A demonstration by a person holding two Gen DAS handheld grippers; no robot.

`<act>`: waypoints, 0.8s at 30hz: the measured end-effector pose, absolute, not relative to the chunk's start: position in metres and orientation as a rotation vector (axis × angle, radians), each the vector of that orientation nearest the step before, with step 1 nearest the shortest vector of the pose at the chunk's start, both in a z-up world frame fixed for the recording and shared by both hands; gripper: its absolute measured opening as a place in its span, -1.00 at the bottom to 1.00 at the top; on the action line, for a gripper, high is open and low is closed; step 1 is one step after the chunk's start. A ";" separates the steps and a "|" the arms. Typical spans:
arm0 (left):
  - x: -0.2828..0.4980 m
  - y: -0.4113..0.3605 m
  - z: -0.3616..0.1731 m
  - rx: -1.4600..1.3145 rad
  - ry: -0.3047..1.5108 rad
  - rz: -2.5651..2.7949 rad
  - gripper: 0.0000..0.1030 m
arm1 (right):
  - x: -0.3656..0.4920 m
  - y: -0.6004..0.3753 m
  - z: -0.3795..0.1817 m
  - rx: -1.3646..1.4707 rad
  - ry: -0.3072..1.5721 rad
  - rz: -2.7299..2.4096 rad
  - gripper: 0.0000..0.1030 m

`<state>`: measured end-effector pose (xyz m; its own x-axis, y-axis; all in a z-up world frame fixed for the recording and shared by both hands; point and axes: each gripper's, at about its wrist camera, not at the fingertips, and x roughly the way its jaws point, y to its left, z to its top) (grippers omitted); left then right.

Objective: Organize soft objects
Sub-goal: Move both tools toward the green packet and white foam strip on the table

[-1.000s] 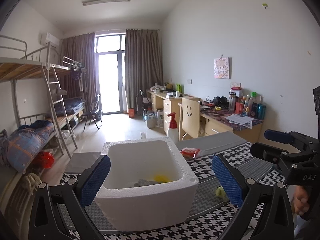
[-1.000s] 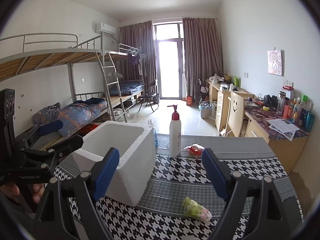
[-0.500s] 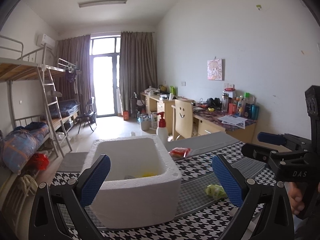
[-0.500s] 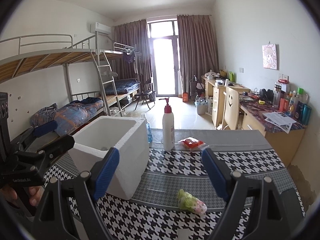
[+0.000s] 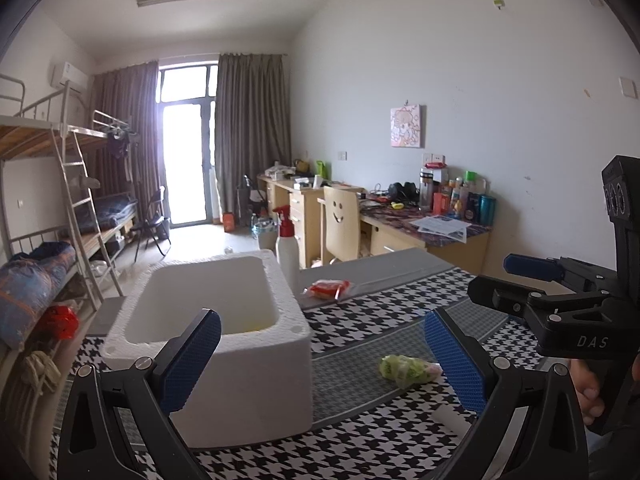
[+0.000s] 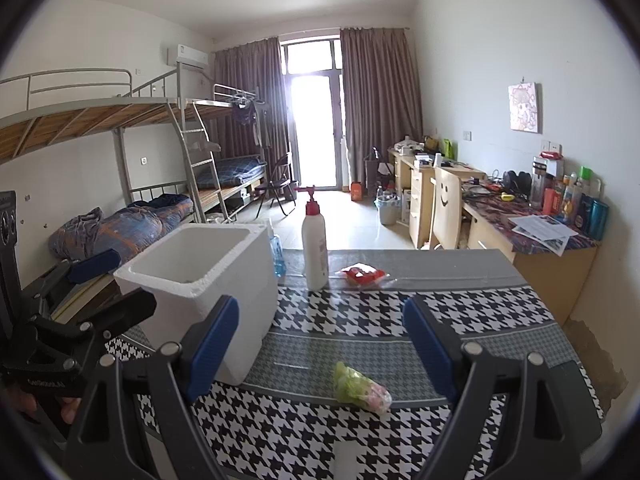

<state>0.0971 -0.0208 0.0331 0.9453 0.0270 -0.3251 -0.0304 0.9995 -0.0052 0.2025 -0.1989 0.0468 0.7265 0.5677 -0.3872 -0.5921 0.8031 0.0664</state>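
A white foam box (image 5: 224, 332) stands on the houndstooth tablecloth; it also shows in the right wrist view (image 6: 204, 276). A green and pink soft toy (image 5: 406, 368) lies on the cloth to the right of the box, seen too in the right wrist view (image 6: 360, 388). A red packaged soft item (image 5: 330, 289) lies further back, also in the right wrist view (image 6: 362, 274). My left gripper (image 5: 320, 364) is open and empty, in front of the box. My right gripper (image 6: 320, 344) is open and empty, just behind the green toy.
A white pump bottle with a red top (image 6: 314, 242) stands behind the box, with a blue bottle (image 6: 277, 258) beside it. A small white object (image 5: 452, 418) lies on the cloth near me. Desks, a chair (image 6: 446, 208) and bunk beds lie beyond the table.
Both grippers have pulled back from the box and lowered. The box inside is less visible from the left wrist, and the green toy now shows between both pairs of fingers.
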 end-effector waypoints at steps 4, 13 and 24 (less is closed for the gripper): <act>0.100 -0.024 0.030 -0.011 0.348 0.021 0.98 | 0.203 -0.204 0.044 -0.057 0.413 0.629 0.70; 0.108 -0.032 0.026 -0.018 0.356 -0.019 0.98 | 0.201 -0.217 0.037 -0.053 0.422 0.596 0.70; 0.122 -0.045 0.020 -0.009 0.386 -0.055 0.98 | 0.202 -0.231 0.027 -0.051 0.441 0.557 0.70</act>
<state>0.1218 -0.0450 0.0200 0.9248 -0.0554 -0.3765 0.0521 0.9985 -0.0191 0.2024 -0.2309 0.0271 0.7582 0.5000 -0.4184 -0.5217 0.8502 0.0708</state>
